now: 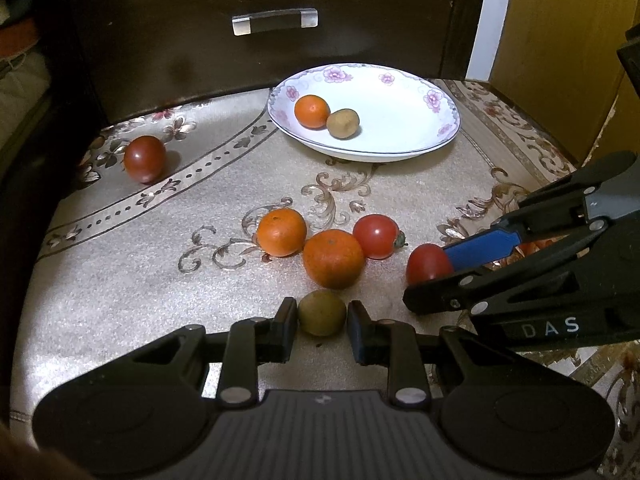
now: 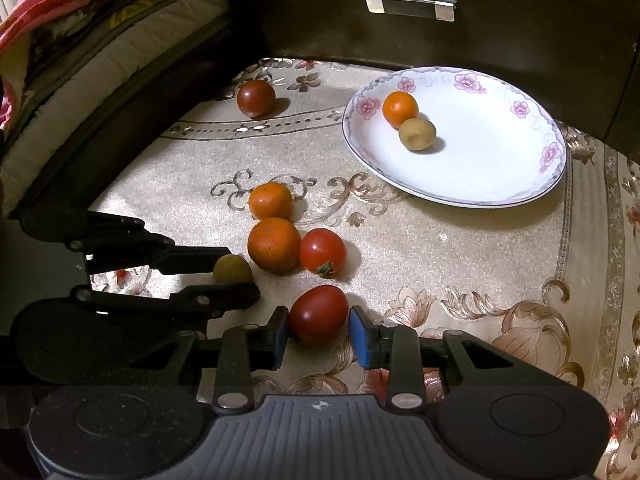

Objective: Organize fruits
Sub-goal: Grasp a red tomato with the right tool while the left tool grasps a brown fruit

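I am looking along my left tongs (image 1: 322, 314), which are sitting on either side of a small greenish fruit (image 1: 322, 313) on the worktop (image 1: 140, 288); the pads look to be touching it or nearly so, but I cannot tell whether they are actually gripping. My right tongs (image 2: 319, 330) are bracketing a dark red tomato (image 2: 318, 313), the left pad against its skin and a thin gap showing at the blue right pad, so they are standing narrow around it and not clamping.

Just beyond, two oranges are lying side by side, the larger orange (image 1: 333, 258) touching the smaller orange (image 1: 281, 232), with a bright red tomato (image 1: 376, 236) resting against the larger one. Another dark tomato (image 1: 144, 158) is sitting well apart near the far left edge of the patterned cloth.

The flowered white plate (image 1: 420, 92) is lying at the back of the worktop in front of a dark drawer (image 1: 240, 68) and is holding a small orange (image 1: 312, 111) and a brownish fruit (image 1: 343, 123), the two touching.
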